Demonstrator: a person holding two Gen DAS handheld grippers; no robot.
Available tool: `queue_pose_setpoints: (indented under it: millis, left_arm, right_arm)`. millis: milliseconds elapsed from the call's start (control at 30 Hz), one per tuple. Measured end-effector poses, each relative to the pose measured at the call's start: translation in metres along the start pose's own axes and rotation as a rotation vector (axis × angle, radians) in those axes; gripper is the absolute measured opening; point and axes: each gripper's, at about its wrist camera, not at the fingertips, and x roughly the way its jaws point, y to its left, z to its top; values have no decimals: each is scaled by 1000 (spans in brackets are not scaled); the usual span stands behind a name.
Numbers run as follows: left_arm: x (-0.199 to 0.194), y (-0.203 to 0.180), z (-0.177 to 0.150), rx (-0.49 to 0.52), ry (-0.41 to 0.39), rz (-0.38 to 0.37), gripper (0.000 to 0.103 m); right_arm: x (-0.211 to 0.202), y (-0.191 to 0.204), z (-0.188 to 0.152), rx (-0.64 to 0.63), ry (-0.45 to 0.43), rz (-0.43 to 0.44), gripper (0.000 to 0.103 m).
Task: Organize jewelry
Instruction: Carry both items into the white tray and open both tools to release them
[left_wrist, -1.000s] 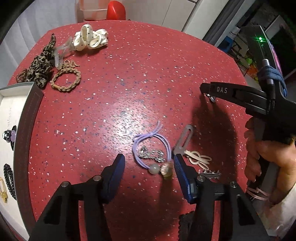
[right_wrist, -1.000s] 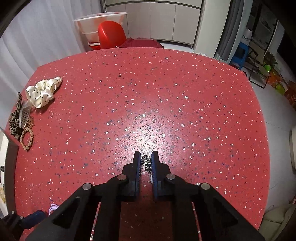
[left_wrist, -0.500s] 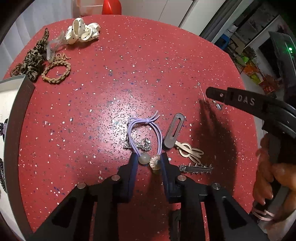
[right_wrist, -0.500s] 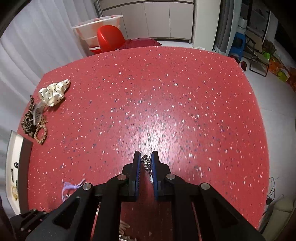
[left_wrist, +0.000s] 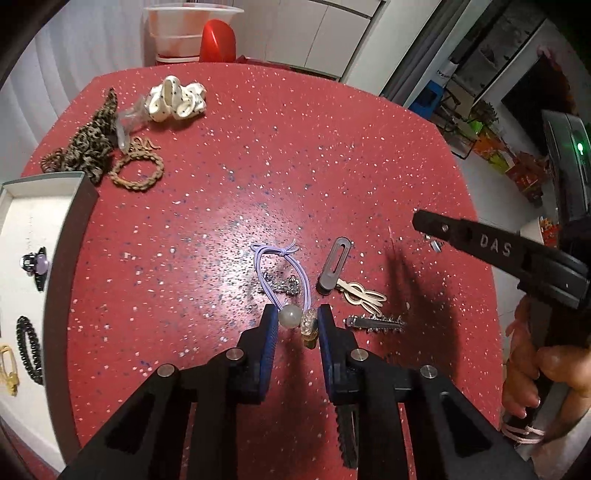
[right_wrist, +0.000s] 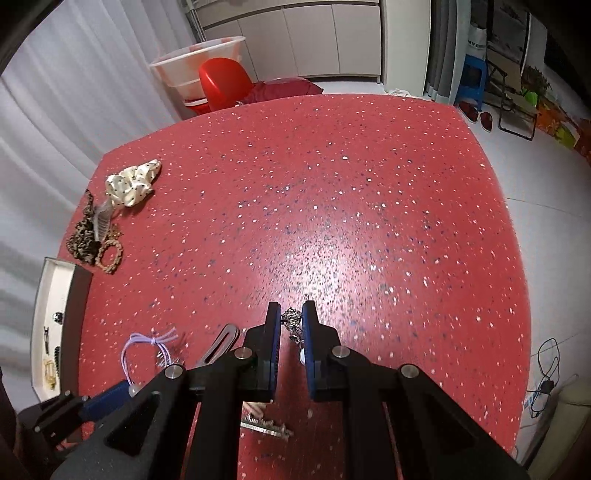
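Observation:
My left gripper (left_wrist: 295, 314) is shut on the two beads of a purple hair tie (left_wrist: 282, 273), whose loop lies on the red table (left_wrist: 258, 177). A small silver chain (left_wrist: 284, 286) lies inside the loop. My right gripper (right_wrist: 291, 317) is shut on a silver chain necklace (right_wrist: 291, 318) and holds it above the table; it also shows at the right of the left wrist view (left_wrist: 432, 230). The white jewelry box (left_wrist: 26, 229) stands at the left edge and holds several pieces.
A grey hair clip (left_wrist: 334, 264), a beige clip (left_wrist: 362, 293) and a spiky silver clip (left_wrist: 375, 323) lie right of the hair tie. A white dotted scrunchie (left_wrist: 175, 98), a leopard scrunchie (left_wrist: 90, 142) and a braided band (left_wrist: 136, 171) lie at the far left.
My left gripper moved forward and closed on the hair tie's beads. My right gripper rose and drew back with the chain necklace still in it.

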Motion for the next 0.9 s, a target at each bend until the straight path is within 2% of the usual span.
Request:
queue_pose_setpoints:
  millis: [533,900]
  left_arm:
    - [-54,28,-22,-26,-33,23,23]
    - [-90,70,-38,-80,-67,47,23]
  right_arm:
    - [-38,26,-46,-18,40,35,12]
    - [-56,74,-56,-63,41,65,12]
